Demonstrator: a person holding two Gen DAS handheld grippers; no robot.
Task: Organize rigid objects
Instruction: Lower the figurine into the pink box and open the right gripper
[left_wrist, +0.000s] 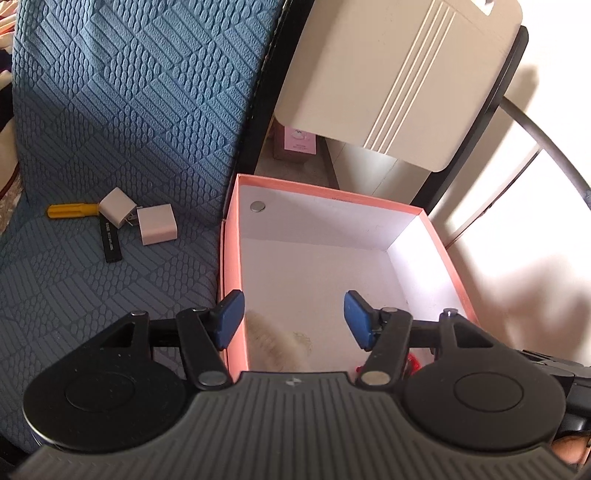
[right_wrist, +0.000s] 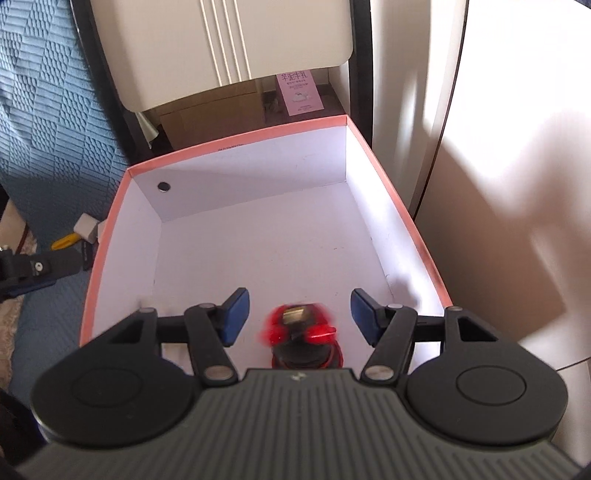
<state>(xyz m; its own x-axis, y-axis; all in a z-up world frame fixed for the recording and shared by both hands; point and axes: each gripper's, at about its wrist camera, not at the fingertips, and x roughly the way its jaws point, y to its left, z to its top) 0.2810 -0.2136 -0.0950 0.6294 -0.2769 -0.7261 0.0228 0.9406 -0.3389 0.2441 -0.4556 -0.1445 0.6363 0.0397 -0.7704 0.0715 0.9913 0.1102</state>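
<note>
A pink box with a white inside sits beside a blue textured sofa cover. My left gripper is open over the box's near left corner; a pale fuzzy thing lies blurred below it. My right gripper is open over the box's near end, with a blurred red and black object between and below the fingers, not gripped. On the sofa lie two white plug adapters, a yellow handle and a black stick.
A small round magnet is on the box's far wall. A beige chair back rises behind the box, with a pink carton and a cardboard box beyond. A white surface is to the right.
</note>
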